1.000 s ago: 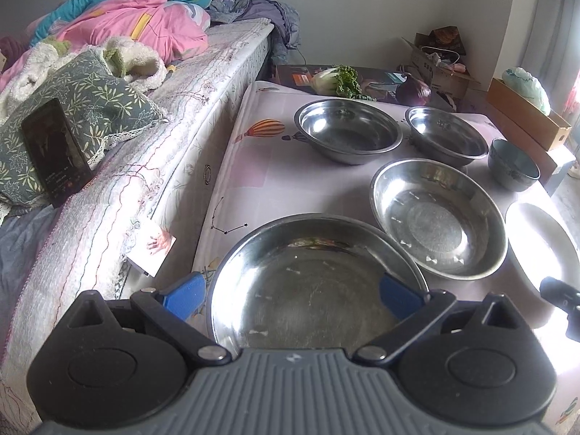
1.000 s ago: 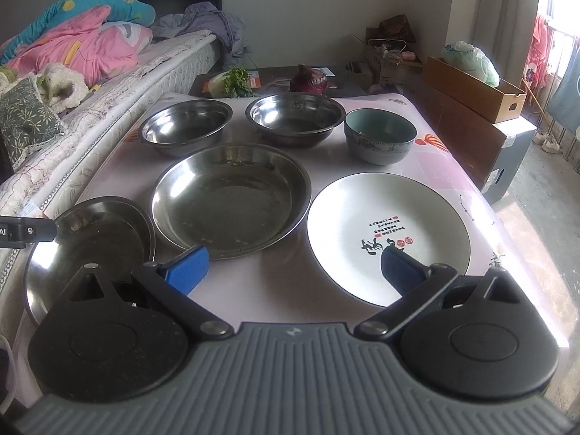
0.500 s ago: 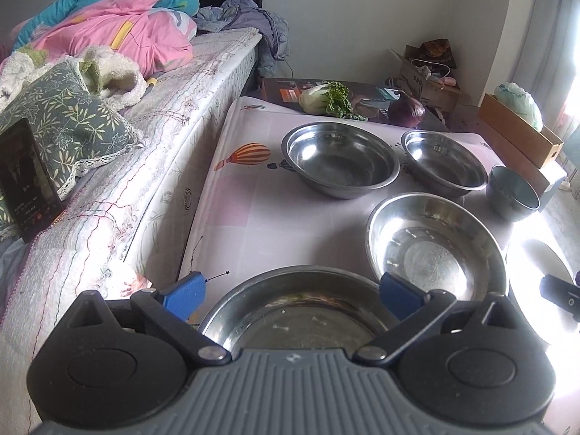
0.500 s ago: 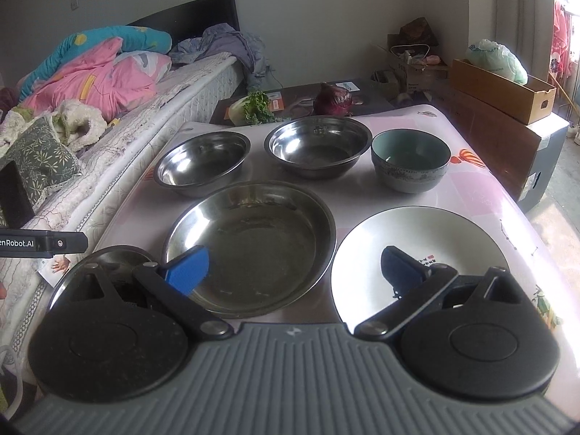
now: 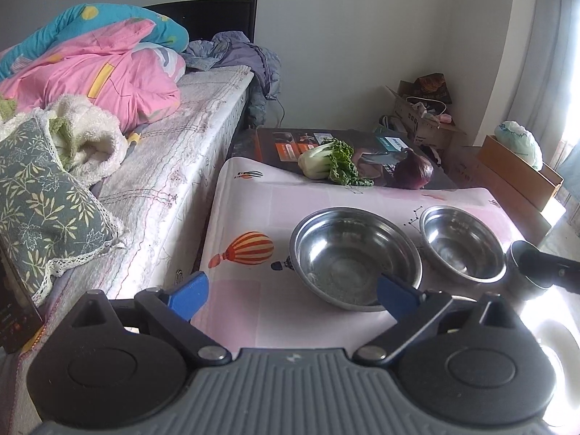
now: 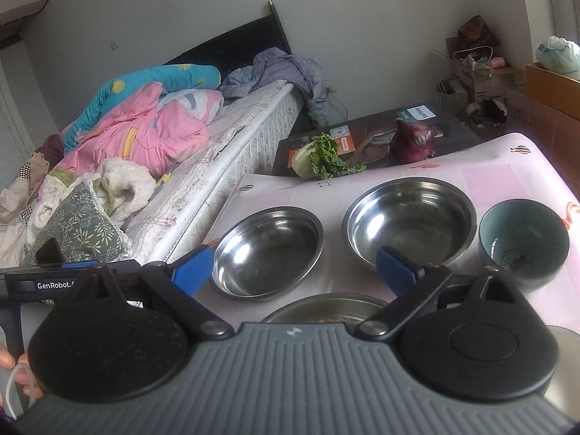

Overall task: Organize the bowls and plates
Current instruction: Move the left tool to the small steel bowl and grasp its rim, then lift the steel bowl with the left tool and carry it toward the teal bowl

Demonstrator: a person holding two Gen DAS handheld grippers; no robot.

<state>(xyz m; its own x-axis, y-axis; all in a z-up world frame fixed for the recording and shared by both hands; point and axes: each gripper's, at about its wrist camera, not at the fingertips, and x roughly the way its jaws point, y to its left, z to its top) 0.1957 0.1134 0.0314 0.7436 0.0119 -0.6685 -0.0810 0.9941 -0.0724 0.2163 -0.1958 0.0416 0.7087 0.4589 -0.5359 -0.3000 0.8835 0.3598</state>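
Two steel bowls stand side by side at the back of the table: the left one [image 5: 355, 253] [image 6: 268, 250] and the right one [image 5: 462, 241] [image 6: 409, 223]. A blue-green ceramic bowl [image 6: 523, 241] stands right of them, partly hidden in the left wrist view [image 5: 518, 257]. The rim of a steel plate [image 6: 326, 310] shows just in front of the bowls. My left gripper [image 5: 293, 291] is open and empty above the table, left of the bowls. My right gripper [image 6: 295, 270] is open and empty above the steel plate.
The table [image 5: 253, 217] has a pink printed cover. A bed [image 5: 181, 145] with bedding runs along its left side. A bok choy [image 5: 326, 161] and a red onion [image 5: 413, 174] lie on a dark box behind the table. Cardboard boxes [image 5: 518, 170] stand at the right.
Both grippers have tilted up and drawn back, so the near steel plates and the white plate have dropped out of view. Both stay open and empty.
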